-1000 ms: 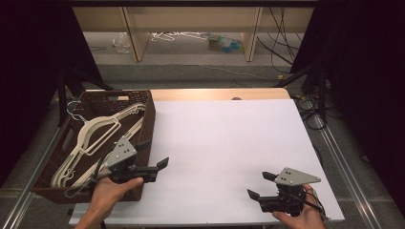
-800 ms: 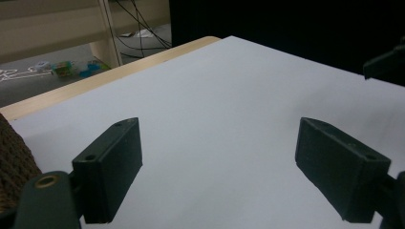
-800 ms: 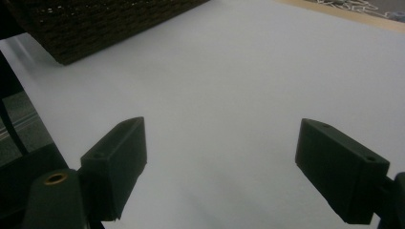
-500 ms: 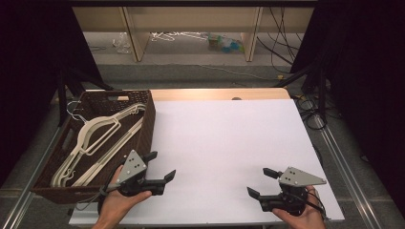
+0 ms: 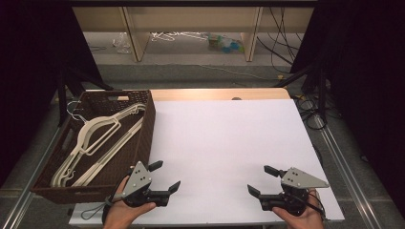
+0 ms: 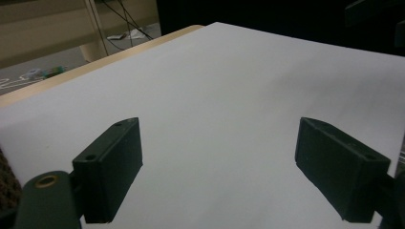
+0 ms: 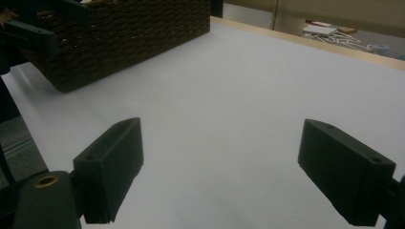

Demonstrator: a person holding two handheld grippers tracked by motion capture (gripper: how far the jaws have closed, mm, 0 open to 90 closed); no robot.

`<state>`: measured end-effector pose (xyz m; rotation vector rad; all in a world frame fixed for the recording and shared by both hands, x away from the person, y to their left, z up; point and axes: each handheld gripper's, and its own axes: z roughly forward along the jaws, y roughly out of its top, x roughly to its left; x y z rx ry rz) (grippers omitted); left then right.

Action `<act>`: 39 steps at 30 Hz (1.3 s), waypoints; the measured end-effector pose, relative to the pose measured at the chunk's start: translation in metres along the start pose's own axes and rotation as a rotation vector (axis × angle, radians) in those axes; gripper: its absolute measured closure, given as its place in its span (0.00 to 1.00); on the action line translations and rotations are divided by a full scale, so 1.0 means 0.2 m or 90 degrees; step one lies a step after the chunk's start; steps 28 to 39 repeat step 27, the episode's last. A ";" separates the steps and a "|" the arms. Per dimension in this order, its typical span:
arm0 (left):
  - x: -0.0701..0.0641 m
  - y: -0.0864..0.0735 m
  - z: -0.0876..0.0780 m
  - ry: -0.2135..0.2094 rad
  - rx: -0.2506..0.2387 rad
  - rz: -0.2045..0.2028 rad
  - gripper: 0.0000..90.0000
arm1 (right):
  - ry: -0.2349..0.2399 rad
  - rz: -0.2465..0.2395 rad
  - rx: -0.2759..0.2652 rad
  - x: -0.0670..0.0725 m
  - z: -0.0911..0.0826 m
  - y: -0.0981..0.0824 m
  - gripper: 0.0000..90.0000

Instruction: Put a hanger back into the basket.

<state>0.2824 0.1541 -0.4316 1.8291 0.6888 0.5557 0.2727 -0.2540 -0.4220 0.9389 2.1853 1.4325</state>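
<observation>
wicker basket (image 5: 143, 125), dark and woven, holds pale slender hangers (image 5: 98, 143) on the smooth white table (image 5: 224, 138); left gripper (image 5: 165, 176) and right gripper (image 5: 258, 181) fingers spread, empty.

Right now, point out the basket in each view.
High view: basket at left, hangers inside.
Left gripper view: brown sliver of basket at the lower left edge.
Right gripper view: basket at upper left.
Shared landmark: the table's wooden edge.
</observation>
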 end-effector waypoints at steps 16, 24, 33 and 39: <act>0.04 0.00 -0.02 0.012 -0.015 -0.012 0.18 | -0.010 -0.010 -0.010 0.00 0.01 0.00 0.18; 0.04 0.00 -0.02 0.006 -0.023 -0.014 0.18 | -0.003 -0.009 -0.008 0.00 0.01 -0.01 0.18; 0.04 0.00 -0.02 0.007 -0.016 -0.009 0.18 | -0.004 -0.009 -0.008 0.00 0.01 -0.01 0.18; 0.04 0.00 -0.02 0.007 -0.016 -0.009 0.18 | -0.004 -0.009 -0.008 0.00 0.01 -0.01 0.18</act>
